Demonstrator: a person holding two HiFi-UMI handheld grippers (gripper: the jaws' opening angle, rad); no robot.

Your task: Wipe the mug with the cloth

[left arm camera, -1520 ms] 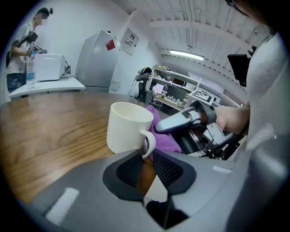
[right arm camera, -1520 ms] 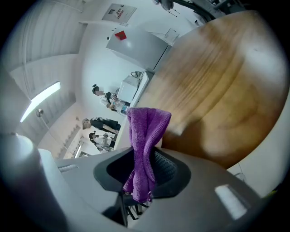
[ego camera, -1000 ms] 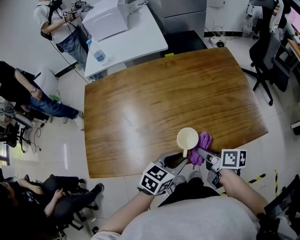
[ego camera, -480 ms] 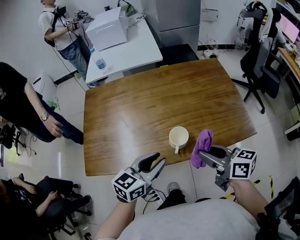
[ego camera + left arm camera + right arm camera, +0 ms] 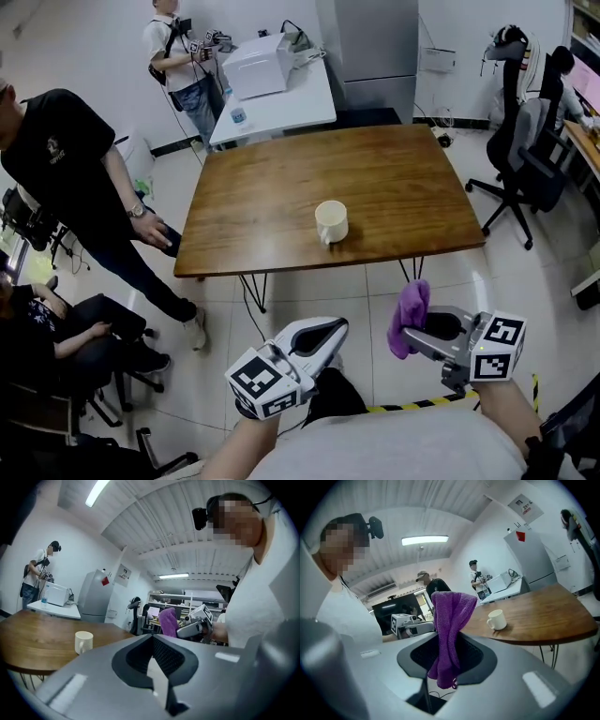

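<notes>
looking down from the head: cream ceramic mug (image 5: 331, 221) upright on brown wooden table (image 5: 403, 178), well apart from both grippers. along the left gripper (image 5: 152, 639): jaws together, empty. along the right gripper (image 5: 446, 639): clamped on purple terry cloth (image 5: 452, 609), mug on table beyond.

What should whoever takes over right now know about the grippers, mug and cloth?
Left gripper: jaws shut, nothing in them.
Right gripper: jaws shut on the purple cloth.
Mug: upright on the wooden table, near its front edge, untouched.
Both grippers are over the floor, short of the table.
Done: cloth gripped; whether the mug was wiped cannot be told.
Left: step up, steady the mug with the left gripper, wipe it with the cloth.
</notes>
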